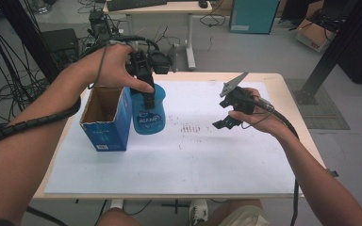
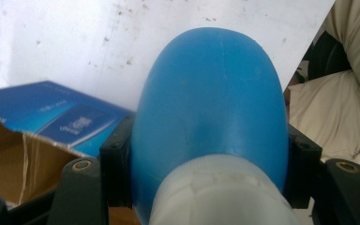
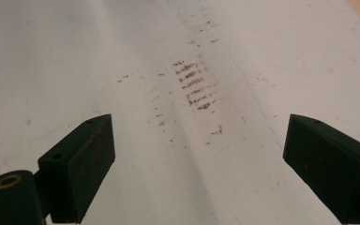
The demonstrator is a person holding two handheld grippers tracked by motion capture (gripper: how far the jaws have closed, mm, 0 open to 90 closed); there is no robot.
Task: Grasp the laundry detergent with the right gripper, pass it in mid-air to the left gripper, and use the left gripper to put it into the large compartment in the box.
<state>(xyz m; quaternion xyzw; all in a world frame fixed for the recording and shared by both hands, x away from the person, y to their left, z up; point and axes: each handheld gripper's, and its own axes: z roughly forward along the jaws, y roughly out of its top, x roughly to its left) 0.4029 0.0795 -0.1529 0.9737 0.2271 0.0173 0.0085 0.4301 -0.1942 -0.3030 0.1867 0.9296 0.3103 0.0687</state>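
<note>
High view: blue bottle (image 1: 149, 113) left of centre, upright, touching the right side of an open blue carton (image 1: 107, 118); white label on the bottle, print too small to read; small white patch low on the carton, unreadable. Left gripper (image 1: 147, 96) clamped on the bottle's top from above. Right gripper (image 1: 227, 123) right of centre, over the white mat (image 1: 179, 155), nothing held. Left gripper view: smooth, rounded blue body (image 2: 211, 103) with whitish neck at bottom centre, squeezed between both black jaws; carton (image 2: 51, 117) at left, white emblem and tiny illegible writing. Right gripper view: jaws wide apart, empty, above brown scuff marks (image 3: 194, 86) at upper centre.
</note>
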